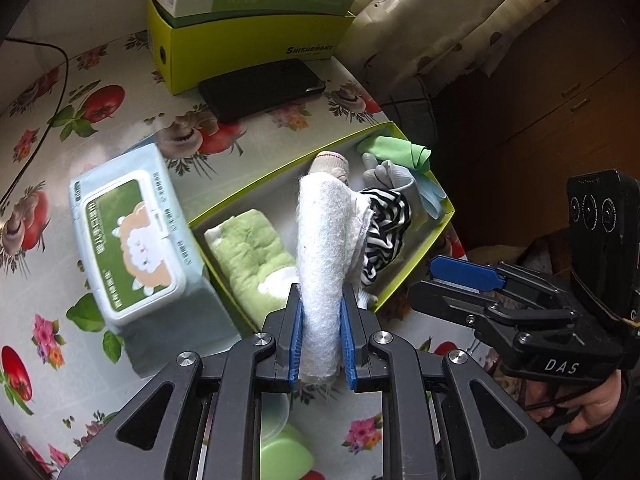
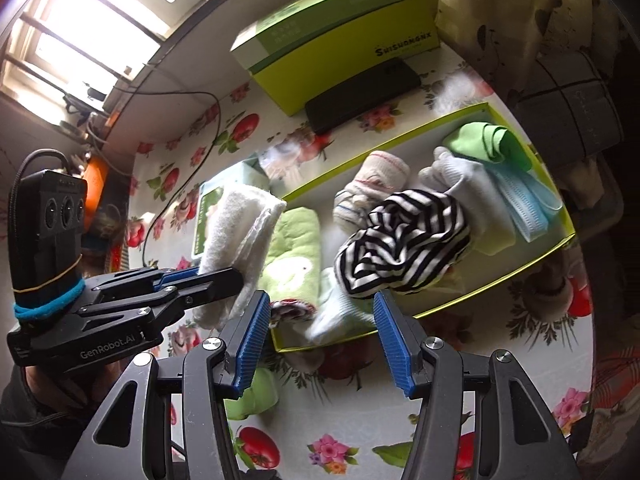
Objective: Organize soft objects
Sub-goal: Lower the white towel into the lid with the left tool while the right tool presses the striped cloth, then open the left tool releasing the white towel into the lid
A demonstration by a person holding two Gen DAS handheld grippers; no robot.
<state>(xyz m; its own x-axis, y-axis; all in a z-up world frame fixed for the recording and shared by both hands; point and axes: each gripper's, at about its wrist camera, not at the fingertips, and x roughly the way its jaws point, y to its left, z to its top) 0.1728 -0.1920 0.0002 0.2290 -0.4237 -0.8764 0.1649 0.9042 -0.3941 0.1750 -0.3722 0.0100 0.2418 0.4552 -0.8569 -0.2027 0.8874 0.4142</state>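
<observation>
The white towel (image 1: 322, 264) is rolled into a fluffy bundle and pinched between the blue pads of the left gripper (image 1: 322, 344), which is closed tight on its lower part; the free end sticks up and forward over the open yellow-green tray (image 1: 256, 186). From the right wrist view the same towel (image 2: 236, 232) hangs at the near left end of that tray, clear of the tray floor as far as can be told.

Inside the tray lie a green plush cloth (image 1: 252, 256) at the near left, a black-and-white striped cloth (image 2: 404, 244) in the middle, a rolled sock with red stitching (image 2: 372, 184) behind it, a pale grey glove (image 2: 460, 180), a bright green cloth (image 2: 492, 144) in the far corner and a light blue face mask (image 2: 524, 204) (its folds partly blurred).

The right gripper (image 2: 320, 344) hovers just in front of the tray's near wall with its jaws spread wide and nothing between them.

Just left of the tray sits a pack of wet wipes (image 1: 132, 248); further back a black phone (image 1: 262, 88) leans against a yellow-green box (image 1: 248, 56), all on a flowered tablecloth (image 1: 80, 120).
</observation>
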